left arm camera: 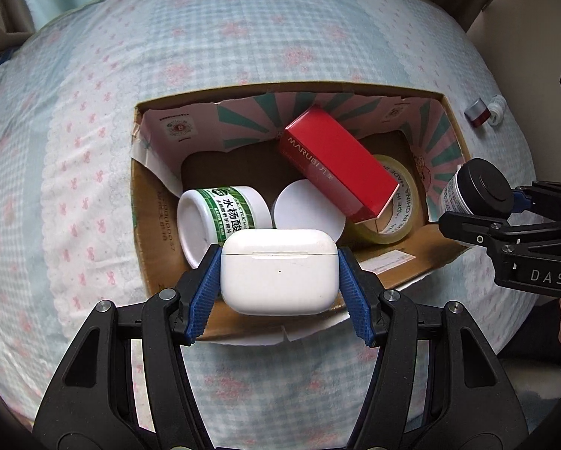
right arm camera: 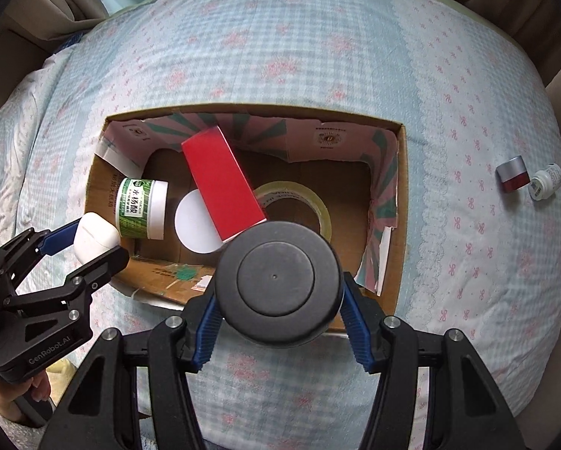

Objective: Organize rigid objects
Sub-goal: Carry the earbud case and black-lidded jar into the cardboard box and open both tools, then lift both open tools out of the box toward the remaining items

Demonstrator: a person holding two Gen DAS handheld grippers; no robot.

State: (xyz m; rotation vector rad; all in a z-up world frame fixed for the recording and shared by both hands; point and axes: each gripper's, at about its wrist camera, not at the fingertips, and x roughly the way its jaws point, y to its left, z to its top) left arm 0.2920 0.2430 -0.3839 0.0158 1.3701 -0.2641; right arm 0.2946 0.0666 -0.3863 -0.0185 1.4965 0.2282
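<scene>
White earbud case [left arm camera: 278,270], glossy (lid seam visible), pinched by left jaws, black-lidded jar [right arm camera: 280,280] in right jaws

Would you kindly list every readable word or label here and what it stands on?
"MARUBI": red rectangular carton.
"水杨酸": green-labelled white jar.
"MADE IN CHINA", partly hidden: clear tape roll.
"DAS": right gripper.
"GenRobot.AI": left gripper.
Cardboard box print: too small.

Both views close above box [left arm camera: 355,258]
</scene>
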